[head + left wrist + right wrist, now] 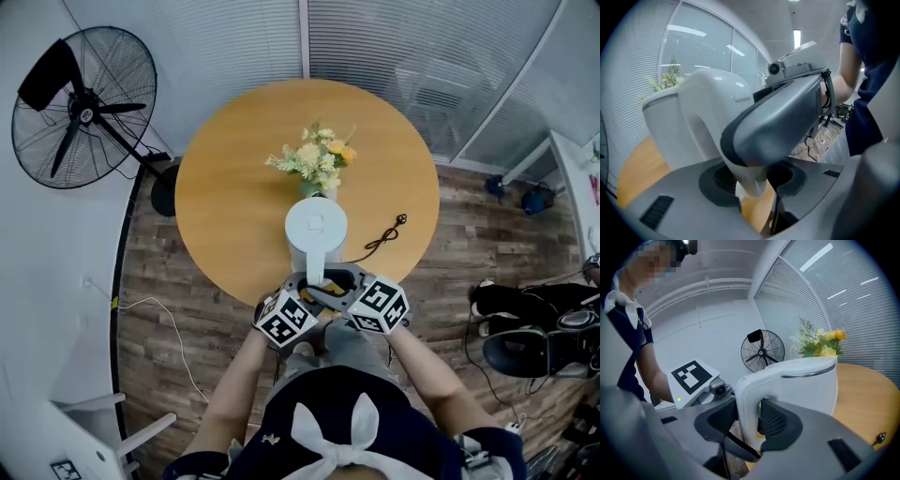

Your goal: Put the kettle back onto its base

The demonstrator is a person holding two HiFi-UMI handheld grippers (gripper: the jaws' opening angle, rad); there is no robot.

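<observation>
The kettle (316,234) stands upright on the desk (225,187) at the centre of the frame, just below the flowers (316,157). Your right gripper (749,420) is clenched on its handle (746,390), one pad on each side. Your left gripper (752,187) is released: its jaws stand apart around the handle's lower end. A cable (380,239) lies right of the kettle.
</observation>
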